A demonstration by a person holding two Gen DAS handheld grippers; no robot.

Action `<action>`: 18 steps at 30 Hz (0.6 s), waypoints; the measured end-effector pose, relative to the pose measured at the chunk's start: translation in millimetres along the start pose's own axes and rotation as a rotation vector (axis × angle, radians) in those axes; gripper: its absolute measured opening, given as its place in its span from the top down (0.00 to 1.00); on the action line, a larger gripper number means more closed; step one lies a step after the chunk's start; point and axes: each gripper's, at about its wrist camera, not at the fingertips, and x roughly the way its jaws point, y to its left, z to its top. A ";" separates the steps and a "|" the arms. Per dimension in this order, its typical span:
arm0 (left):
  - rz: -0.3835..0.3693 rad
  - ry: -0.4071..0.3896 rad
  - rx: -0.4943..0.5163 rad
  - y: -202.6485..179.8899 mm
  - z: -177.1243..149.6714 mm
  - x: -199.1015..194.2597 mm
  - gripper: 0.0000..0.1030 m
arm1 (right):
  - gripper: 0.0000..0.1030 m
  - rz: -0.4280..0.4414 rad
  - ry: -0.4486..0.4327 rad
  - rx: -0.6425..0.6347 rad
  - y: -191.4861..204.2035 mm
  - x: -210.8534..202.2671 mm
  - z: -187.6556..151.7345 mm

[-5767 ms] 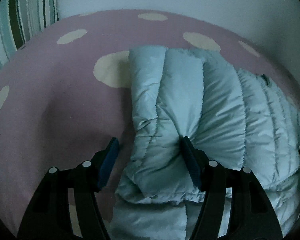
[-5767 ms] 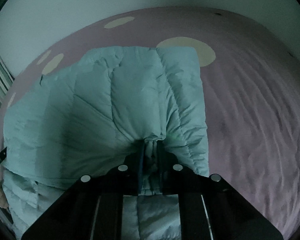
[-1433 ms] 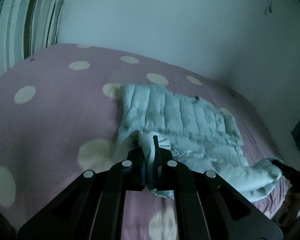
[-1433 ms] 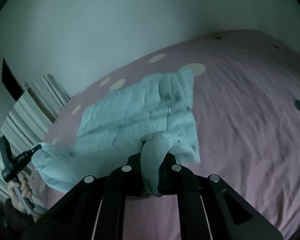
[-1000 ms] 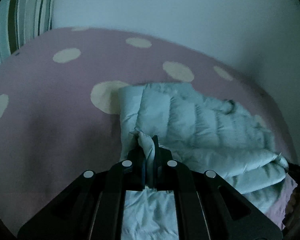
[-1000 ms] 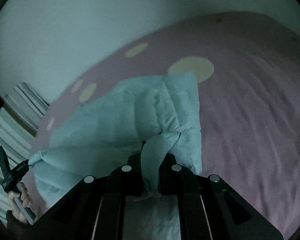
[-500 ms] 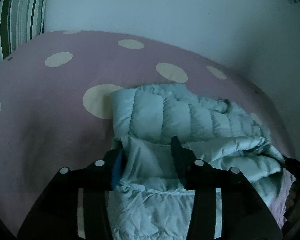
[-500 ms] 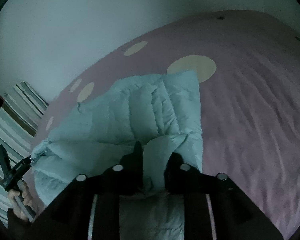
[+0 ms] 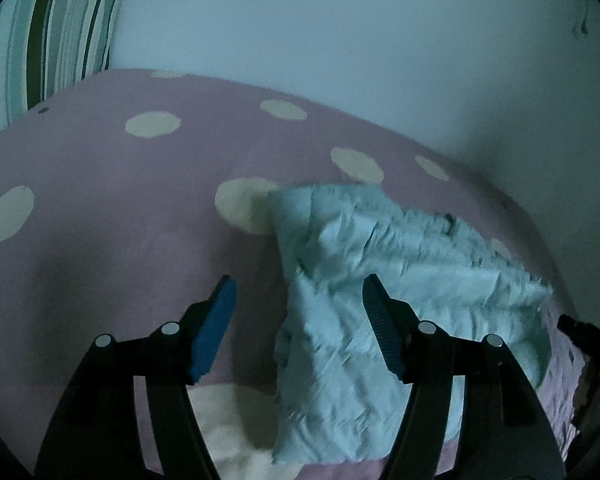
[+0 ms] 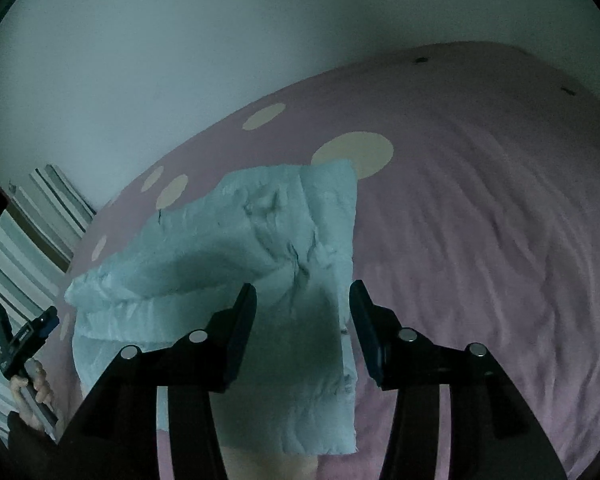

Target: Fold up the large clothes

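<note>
A pale blue quilted puffer jacket point(image 9: 384, 296) lies folded on the pink bed; it also shows in the right wrist view point(image 10: 268, 264). My left gripper point(image 9: 296, 320) is open and empty, raised above the jacket's left edge, with its right finger over the fabric. My right gripper point(image 10: 302, 320) is open and empty, raised above the jacket's right edge. Neither gripper touches the jacket.
The bed has a pink cover with cream dots point(image 9: 100, 208) and runs far to the right in the right wrist view point(image 10: 480, 240). A striped pillow point(image 9: 48, 48) stands at the head. A pale wall point(image 9: 340, 40) runs behind the bed.
Both grippers, shut on jacket folds a second ago, have opened, let the fabric drop onto the pile and drawn back and up. The jacket now lies folded over.
</note>
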 end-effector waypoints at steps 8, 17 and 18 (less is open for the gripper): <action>-0.003 0.057 0.060 -4.5 -6.3 19.2 0.36 | 0.52 -0.007 0.006 -0.051 11.2 15.5 5.5; -0.063 0.114 0.142 -22.4 4.0 49.0 0.31 | 0.45 0.005 0.018 -0.124 13.8 43.8 26.9; -0.068 0.123 0.150 -23.9 5.5 54.1 0.31 | 0.45 0.008 0.024 -0.134 13.9 49.3 28.8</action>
